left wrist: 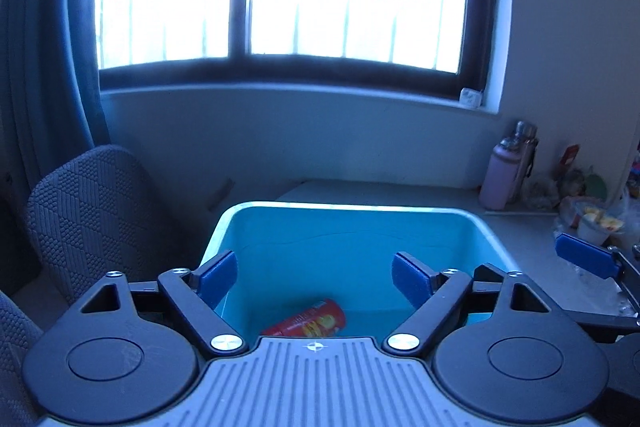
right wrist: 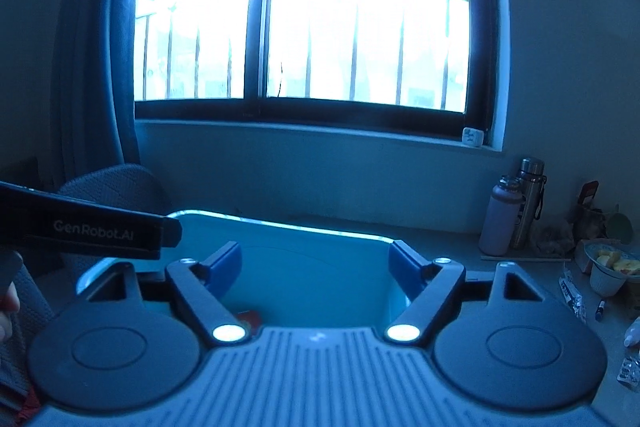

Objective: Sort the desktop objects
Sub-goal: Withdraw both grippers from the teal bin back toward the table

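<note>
A light blue plastic bin [left wrist: 340,211] stands on the desk below the window. A red chip can [left wrist: 310,319] lies on its side on the bin floor. My left gripper [left wrist: 316,277] hangs open and empty above the bin, over the can. My right gripper [right wrist: 316,263] is also open and empty above the same bin [right wrist: 280,225]; a sliver of the red can [right wrist: 248,319] shows below it. The right gripper's blue finger [left wrist: 586,259] shows at the right edge of the left wrist view. The left gripper's black body [right wrist: 88,229] crosses the left side of the right wrist view.
A pink bottle [right wrist: 502,217] and a steel flask [right wrist: 528,201] stand at the back right by the wall. Bowls with food [right wrist: 612,265], a marker [right wrist: 600,309] and small wrappers [right wrist: 572,293] lie on the desk at the right. A grey chair [left wrist: 88,211] stands left of the bin.
</note>
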Motion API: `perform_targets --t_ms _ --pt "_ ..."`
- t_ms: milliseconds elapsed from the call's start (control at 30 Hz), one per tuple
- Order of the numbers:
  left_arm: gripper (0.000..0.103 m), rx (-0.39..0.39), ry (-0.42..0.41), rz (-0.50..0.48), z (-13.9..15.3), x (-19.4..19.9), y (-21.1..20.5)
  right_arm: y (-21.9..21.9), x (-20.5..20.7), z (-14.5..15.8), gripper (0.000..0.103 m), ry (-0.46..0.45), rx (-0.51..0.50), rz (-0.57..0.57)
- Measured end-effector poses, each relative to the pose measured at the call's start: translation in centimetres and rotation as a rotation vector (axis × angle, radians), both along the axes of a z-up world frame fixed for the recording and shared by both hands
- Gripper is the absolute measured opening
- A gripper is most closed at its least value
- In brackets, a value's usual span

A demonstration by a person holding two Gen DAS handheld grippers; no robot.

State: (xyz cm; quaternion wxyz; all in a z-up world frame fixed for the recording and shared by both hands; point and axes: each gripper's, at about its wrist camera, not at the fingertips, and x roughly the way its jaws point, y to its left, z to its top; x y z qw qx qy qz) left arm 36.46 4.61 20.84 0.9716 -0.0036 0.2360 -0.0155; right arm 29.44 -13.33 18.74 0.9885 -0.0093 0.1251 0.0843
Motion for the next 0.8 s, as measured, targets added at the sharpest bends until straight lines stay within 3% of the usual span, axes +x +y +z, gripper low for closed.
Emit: perform_targets --t_ms 167,300,533,800 --pt "0.093 -0.016 -0.051 0.0 1.0 -5.1 -0.9 -2.4 -4.7 0.1 0.083 -0.037 0.022 -0.018" --pt "0.093 -0.015 -0.026 0.007 -0.2 -8.8 -2.3 -4.4 -8.1 -1.1 0.084 -0.023 0.029 -0.046" --pt "0.093 -0.006 0.031 -0.022 -4.5 -16.0 -5.1 -7.6 -14.3 -4.0 0.092 0.025 0.04 -0.095" --pt "0.094 -0.02 0.127 -0.035 -10.8 -23.0 -5.2 -9.4 -20.6 -8.1 0.099 0.036 0.009 -0.14"
